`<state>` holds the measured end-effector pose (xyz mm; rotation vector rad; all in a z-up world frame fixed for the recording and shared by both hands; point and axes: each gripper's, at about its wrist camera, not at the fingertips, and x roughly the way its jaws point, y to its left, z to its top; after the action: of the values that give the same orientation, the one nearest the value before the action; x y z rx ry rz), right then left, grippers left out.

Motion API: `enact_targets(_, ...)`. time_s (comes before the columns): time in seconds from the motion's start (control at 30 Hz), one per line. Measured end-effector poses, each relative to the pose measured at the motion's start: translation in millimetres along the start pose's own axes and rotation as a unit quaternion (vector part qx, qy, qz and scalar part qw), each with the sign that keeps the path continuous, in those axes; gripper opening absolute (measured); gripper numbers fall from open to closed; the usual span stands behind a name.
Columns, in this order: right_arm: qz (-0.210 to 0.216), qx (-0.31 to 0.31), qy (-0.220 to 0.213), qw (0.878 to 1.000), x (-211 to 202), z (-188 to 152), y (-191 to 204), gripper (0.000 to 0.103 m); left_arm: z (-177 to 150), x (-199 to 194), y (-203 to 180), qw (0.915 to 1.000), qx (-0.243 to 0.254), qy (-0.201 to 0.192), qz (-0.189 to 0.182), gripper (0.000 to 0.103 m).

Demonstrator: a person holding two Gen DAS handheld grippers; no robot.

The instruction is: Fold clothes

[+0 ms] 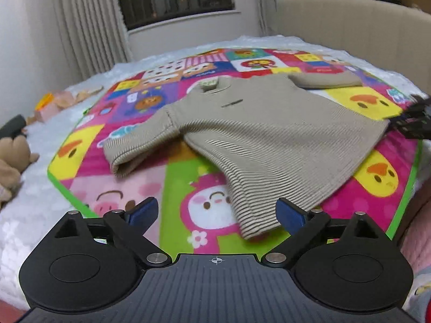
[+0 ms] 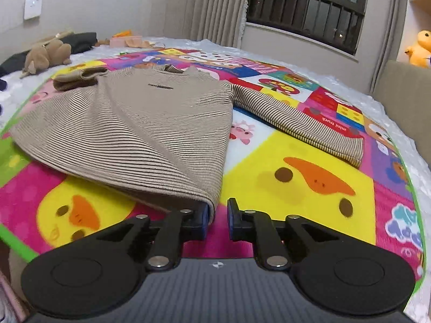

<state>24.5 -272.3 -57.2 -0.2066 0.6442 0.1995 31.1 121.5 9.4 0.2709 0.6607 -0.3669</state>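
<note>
Your left claw (image 1: 216,214) gapes wide, empty, just off the sweater's (image 1: 258,140) near hem corner. Your right claw (image 2: 217,215) is parted narrowly, its left pad touching the sweater's other hem corner, not clamping it. The sweater lies flat on the play mat (image 2: 309,177), sleeves out. A stuffed toy (image 2: 47,53) sits beyond the mat.

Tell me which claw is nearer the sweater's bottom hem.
Right. The right claw has the sweater hem corner between its fingers, not yet shut. The left claw is wide open at the opposite hem corner, its right finger just touching.
</note>
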Motion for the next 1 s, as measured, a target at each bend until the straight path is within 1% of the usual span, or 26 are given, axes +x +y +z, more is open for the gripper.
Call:
enact_targets(0.03,-0.002,-0.001,0.000,1.000,-5,-1,-1,0.031,3,0,4,0.9998,-0.016,-0.005,-0.008,0.099)
enact_targets(0.07,-0.005,-0.001,0.000,1.000,-11,-3,-2,0.040,7,1,9,0.9993,-0.032,-0.010,-0.017,0.099)
enact_targets(0.1,-0.007,-0.002,0.000,1.000,-16,-4,-4,0.042,12,2,13,0.9983,-0.047,-0.017,-0.031,0.100)
enact_targets(0.17,-0.015,0.002,-0.003,1.000,-28,-5,-6,0.042,22,5,17,0.9956,-0.071,-0.030,-0.054,0.102)
enact_targets(0.23,-0.009,0.030,-0.020,0.999,-35,2,-12,0.042,34,20,14,0.9942,-0.075,-0.041,-0.066,0.103)
enact_targets(0.27,-0.001,0.049,-0.029,0.998,-38,7,-15,0.044,39,30,11,0.9939,-0.073,-0.043,-0.071,0.103)
enact_targets(0.3,0.006,0.067,-0.039,0.997,-40,12,-18,0.050,44,47,7,0.9940,-0.075,-0.027,-0.075,0.103)
enact_targets(0.33,0.020,0.087,-0.043,0.995,-37,19,-21,0.052,45,63,7,0.9919,-0.097,0.000,-0.081,0.103)
enact_targets(0.37,0.037,0.102,-0.042,0.993,-29,25,-22,0.054,45,79,6,0.9885,-0.119,0.027,-0.089,0.103)
enact_targets(0.4,0.055,0.118,-0.040,0.991,-20,30,-23,0.055,43,91,7,0.9828,-0.144,0.050,-0.104,0.103)
enact_targets(0.43,0.063,0.120,-0.034,0.990,-9,34,-22,0.055,39,100,7,0.9785,-0.161,0.065,-0.112,0.102)
enact_targets(0.47,0.062,0.118,-0.027,0.991,3,35,-20,0.056,33,107,7,0.9753,-0.175,0.076,-0.111,0.099)
enact_targets(0.5,0.061,0.121,-0.014,0.991,17,35,-20,0.056,28,114,7,0.9724,-0.187,0.086,-0.110,0.094)
enact_targets(0.53,0.061,0.123,-0.001,0.991,31,35,-20,0.055,24,112,7,0.9737,-0.187,0.080,-0.102,0.089)
enact_targets(0.57,0.067,0.130,0.013,0.989,43,33,-21,0.042,20,110,6,0.9749,-0.186,0.076,-0.096,0.085)
enact_targets(0.6,0.072,0.133,0.024,0.988,52,32,-20,0.027,18,106,6,0.9749,-0.185,0.075,-0.098,0.064)
enact_targets(0.63,0.075,0.131,0.023,0.988,53,30,-18,0.023,15,102,6,0.9748,-0.184,0.076,-0.100,0.042)
enact_targets(0.67,0.077,0.128,0.023,0.989,54,29,-15,0.015,13,99,7,0.9737,-0.186,0.081,-0.103,0.034)
enact_targets(0.7,0.087,0.130,0.022,0.987,51,28,-14,0.013,11,96,8,0.9726,-0.188,0.086,-0.107,0.022)
enact_targets(0.73,0.096,0.133,0.023,0.986,47,27,-14,0.013,9,94,9,0.9714,-0.189,0.092,-0.111,0.018)
enact_targets(0.8,0.109,0.128,0.031,0.985,37,20,-12,0.012,5,86,7,0.9706,-0.183,0.100,-0.120,0.017)
enact_targets(0.9,0.115,0.121,0.048,0.985,18,6,-9,0.012,-4,71,2,0.9691,-0.162,0.110,-0.150,0.017)
enact_targets(0.97,0.106,0.109,0.049,0.987,6,1,-8,0.014,-9,65,1,0.9673,-0.150,0.116,-0.168,0.021)
enact_targets(1.0,0.100,0.105,0.047,0.988,0,0,-9,0.016,-10,61,0,0.9671,-0.143,0.117,-0.175,0.026)
